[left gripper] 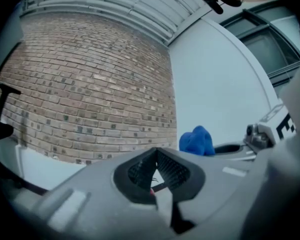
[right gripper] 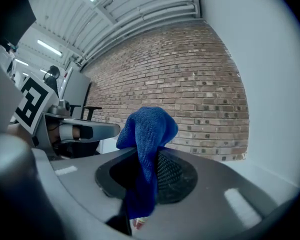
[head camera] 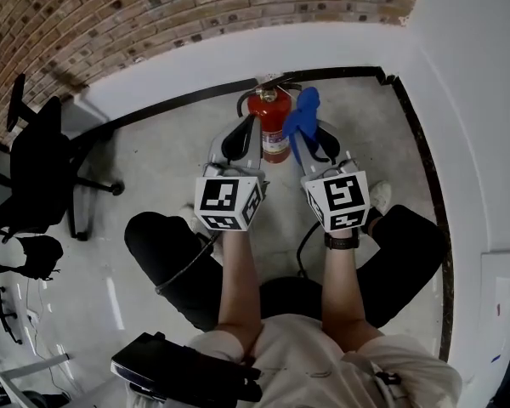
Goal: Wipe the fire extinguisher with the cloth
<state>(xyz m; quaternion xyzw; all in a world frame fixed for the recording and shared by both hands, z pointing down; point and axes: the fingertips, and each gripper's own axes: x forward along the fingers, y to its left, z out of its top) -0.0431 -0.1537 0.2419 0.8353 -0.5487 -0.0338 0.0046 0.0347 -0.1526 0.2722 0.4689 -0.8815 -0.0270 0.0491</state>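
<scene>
A red fire extinguisher [head camera: 274, 130] stands upright on the floor near the white wall, between my two grippers. My right gripper [head camera: 310, 138] is shut on a blue cloth [head camera: 304, 117], which bunches above the jaw tips and hangs down between them [right gripper: 147, 134]. The cloth is right beside the extinguisher's upper right; I cannot tell whether it touches. My left gripper [head camera: 245, 130] is just left of the extinguisher, its jaws meeting at the tips [left gripper: 156, 151] with nothing held. In the left gripper view the cloth [left gripper: 196, 141] shows to the right.
A black office chair [head camera: 42, 168] and a dark bag [head camera: 30, 257] stand at the left. A brick wall [head camera: 153, 7] runs behind, and a white wall [head camera: 476, 100] closes the right side. The person's legs spread on the floor below the grippers.
</scene>
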